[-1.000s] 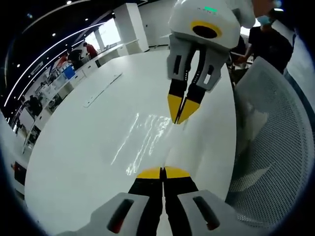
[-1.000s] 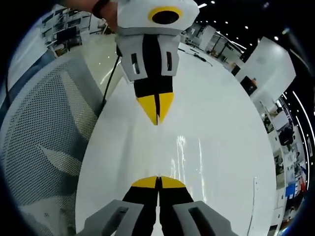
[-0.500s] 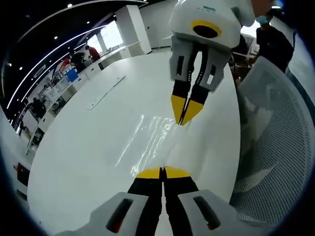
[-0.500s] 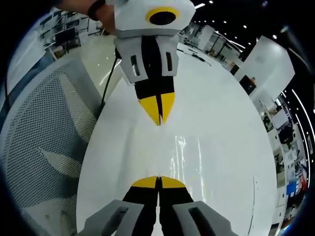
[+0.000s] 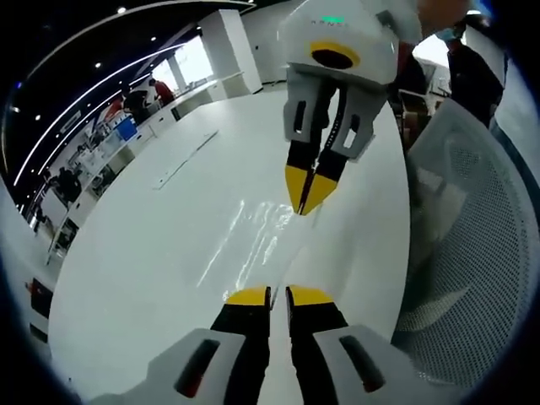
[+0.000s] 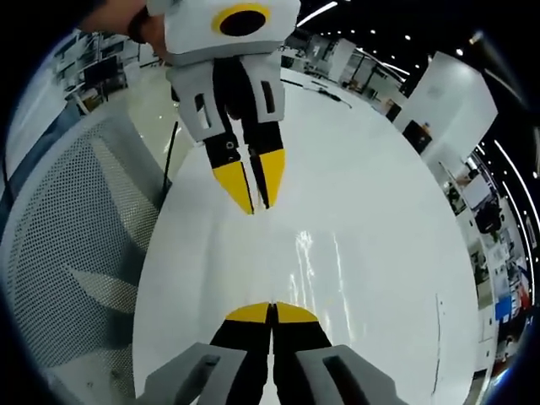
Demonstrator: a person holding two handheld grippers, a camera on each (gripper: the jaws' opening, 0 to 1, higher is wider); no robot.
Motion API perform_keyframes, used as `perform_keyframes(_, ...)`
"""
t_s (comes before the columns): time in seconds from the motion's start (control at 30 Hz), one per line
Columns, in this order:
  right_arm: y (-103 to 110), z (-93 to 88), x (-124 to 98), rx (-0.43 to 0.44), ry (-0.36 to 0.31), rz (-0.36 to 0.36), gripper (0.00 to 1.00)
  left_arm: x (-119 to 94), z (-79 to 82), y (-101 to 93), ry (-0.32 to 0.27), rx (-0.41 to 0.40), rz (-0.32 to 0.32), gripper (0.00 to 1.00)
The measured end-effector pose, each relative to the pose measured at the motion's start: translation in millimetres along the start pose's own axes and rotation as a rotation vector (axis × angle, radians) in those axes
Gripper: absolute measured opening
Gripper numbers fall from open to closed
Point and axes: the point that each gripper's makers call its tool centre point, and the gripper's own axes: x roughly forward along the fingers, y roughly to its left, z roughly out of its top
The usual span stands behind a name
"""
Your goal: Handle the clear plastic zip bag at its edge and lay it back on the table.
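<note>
The clear plastic zip bag [image 5: 253, 240] lies as a glinting sheet on the white table [image 5: 135, 261], stretched between the two grippers, which face each other. In the left gripper view my left gripper [image 5: 278, 295] has its yellow-tipped jaws slightly parted at the bag's near edge. The right gripper [image 5: 305, 198] comes down from above with its tips pinched together at the far edge. In the right gripper view the bag [image 6: 316, 261] shines on the table [image 6: 380, 169]. My right gripper [image 6: 272, 312] is shut at its edge, and the left gripper [image 6: 253, 190] shows a narrow gap.
A white mesh chair [image 5: 472, 245] stands close to the table's edge, and it appears again as the mesh chair [image 6: 67, 261]. A thin strip [image 5: 181, 156] lies farther out on the table. A black cable [image 6: 175, 160] hangs by the chair. People and desks are in the background.
My left gripper's jaws have parted a little; they were shut before. The right gripper stays shut. Both views have shifted slightly with the hands.
</note>
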Motion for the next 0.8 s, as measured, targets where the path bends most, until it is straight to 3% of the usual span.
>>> perform_keyframes(0.43,-6.0,-2.5,1.8,0.042,0.007,-0.015,0.00,-16.5,8.0,8.4,-0.035,-0.029,0.039,0.14)
perform_keyframes(0.5,-7.6,-2.2,3.8,0.046,0.006,-0.015,0.00,-19.6,19.4,5.9,-0.091,-0.051,0.031,0.16)
perform_keyframes(0.8,-7.2,-3.3,2.8,0.057,0.004,-0.017,0.00,-13.3,38.6,-15.0,-0.116,0.014,-0.013,0.15)
